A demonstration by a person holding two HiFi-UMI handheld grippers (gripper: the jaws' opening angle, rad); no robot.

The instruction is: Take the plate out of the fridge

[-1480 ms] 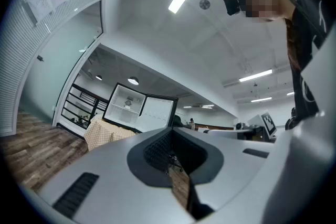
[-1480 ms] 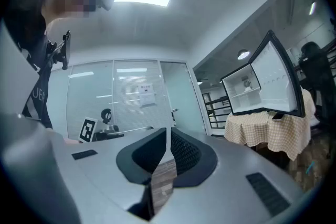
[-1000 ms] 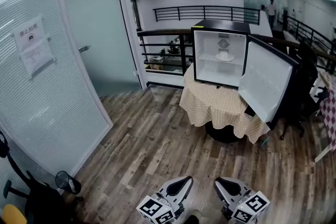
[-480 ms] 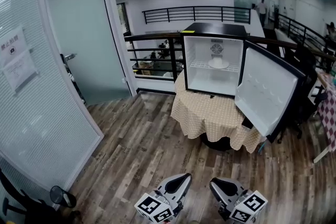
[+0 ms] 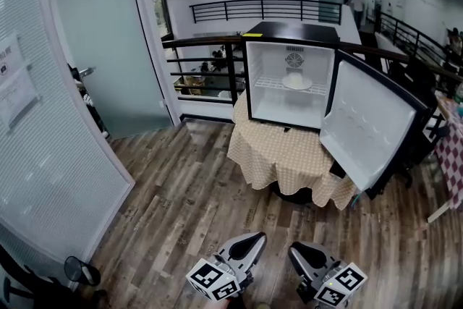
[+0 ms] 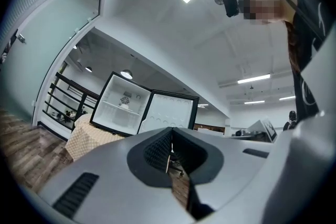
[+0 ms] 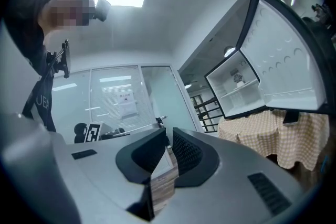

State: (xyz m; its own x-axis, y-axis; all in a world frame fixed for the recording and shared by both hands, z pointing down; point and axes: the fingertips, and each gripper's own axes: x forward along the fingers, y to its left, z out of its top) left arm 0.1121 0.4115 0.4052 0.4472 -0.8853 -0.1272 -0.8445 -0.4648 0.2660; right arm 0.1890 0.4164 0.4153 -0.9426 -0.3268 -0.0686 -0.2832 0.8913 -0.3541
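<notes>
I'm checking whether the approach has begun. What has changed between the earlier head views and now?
The person has moved nearer the fridge: it looks larger, and the glass partition has slid off to the left. Nothing was gripped or released. The left gripper and right gripper stay low, shut and empty; the plate remains inside, the fridge door open.

the fridge sits nearer and larger in view — the glass wall slid left.

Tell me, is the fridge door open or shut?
Open. The door stands out to the right of the fridge, so its white inside shows, with the plate sitting on the shelf.
</notes>
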